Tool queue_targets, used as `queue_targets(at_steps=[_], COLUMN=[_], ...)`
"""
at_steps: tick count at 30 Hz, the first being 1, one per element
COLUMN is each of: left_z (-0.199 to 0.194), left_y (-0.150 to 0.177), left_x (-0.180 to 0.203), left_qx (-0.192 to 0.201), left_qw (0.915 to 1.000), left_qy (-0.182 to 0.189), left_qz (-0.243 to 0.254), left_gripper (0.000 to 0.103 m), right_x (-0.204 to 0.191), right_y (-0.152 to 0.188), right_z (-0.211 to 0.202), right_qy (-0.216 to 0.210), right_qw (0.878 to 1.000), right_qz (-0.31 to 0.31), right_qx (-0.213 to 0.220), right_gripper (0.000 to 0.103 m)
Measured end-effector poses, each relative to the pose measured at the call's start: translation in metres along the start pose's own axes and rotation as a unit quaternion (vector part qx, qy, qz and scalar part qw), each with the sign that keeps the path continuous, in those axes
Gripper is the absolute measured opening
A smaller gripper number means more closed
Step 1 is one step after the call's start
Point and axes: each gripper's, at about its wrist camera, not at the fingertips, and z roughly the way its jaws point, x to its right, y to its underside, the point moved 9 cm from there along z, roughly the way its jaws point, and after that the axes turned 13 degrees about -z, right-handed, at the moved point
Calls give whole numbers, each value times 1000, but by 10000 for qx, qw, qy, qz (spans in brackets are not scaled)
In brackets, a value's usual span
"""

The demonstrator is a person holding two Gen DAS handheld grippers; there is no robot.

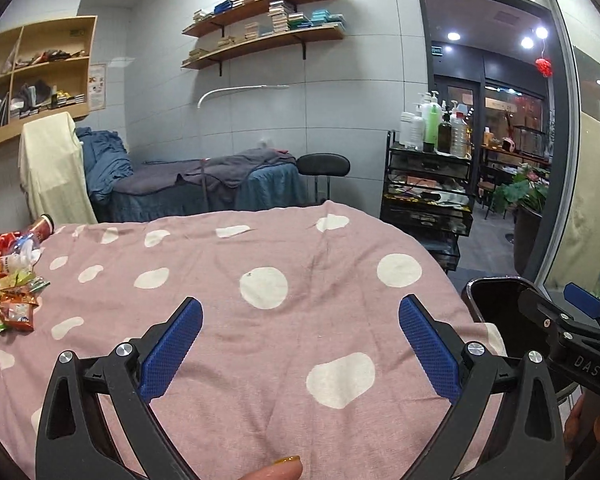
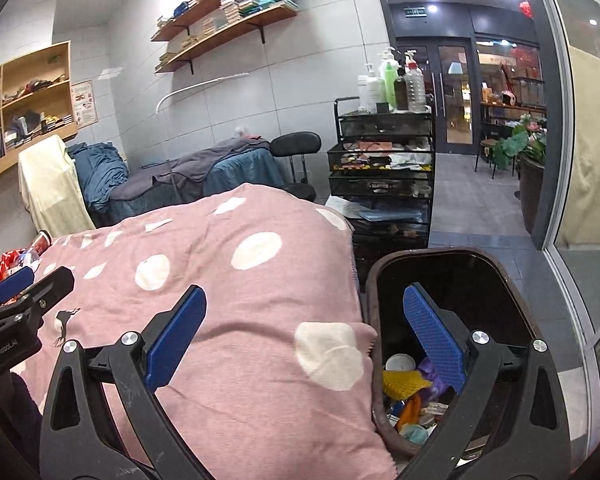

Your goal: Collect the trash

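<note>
Left wrist view shows the left tongs (image 1: 300, 344) spread empty over a pink spotted blanket (image 1: 260, 320), snack wrappers (image 1: 14, 300) heaped at its far left edge, while right wrist view finds the right tongs (image 2: 305, 334) spread, straddling the rim of a brown trash bin (image 2: 512, 280) holding discarded litter (image 2: 408, 400).

bed's got a pink polka-dot blanket (image 1: 260, 320) on it, with snack wrappers (image 1: 14, 300) piled at its far-left edge
</note>
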Motion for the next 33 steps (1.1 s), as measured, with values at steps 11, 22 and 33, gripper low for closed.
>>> queue_targets(at_steps=[11,22,33], left_z=[-7,-11,-14], left_y=[0,-2,-4], left_x=[-13,-14,-14], left_qx=[108,234,324], left_qw=[9998,9996,9994], left_qy=[-54,-83,-82], left_qz=[-162,-126,-83], left_gripper=[98,98,98], right_x=[-32,-31,-24], right_y=[-15,-18,-17], right_z=[-38,-44,-44], right_qy=[36,-35,-16], right_qw=[9952,9955,9961], right_qz=[-406,-338,-264], right_qx=[895,881,846], right_gripper=[97,97,97])
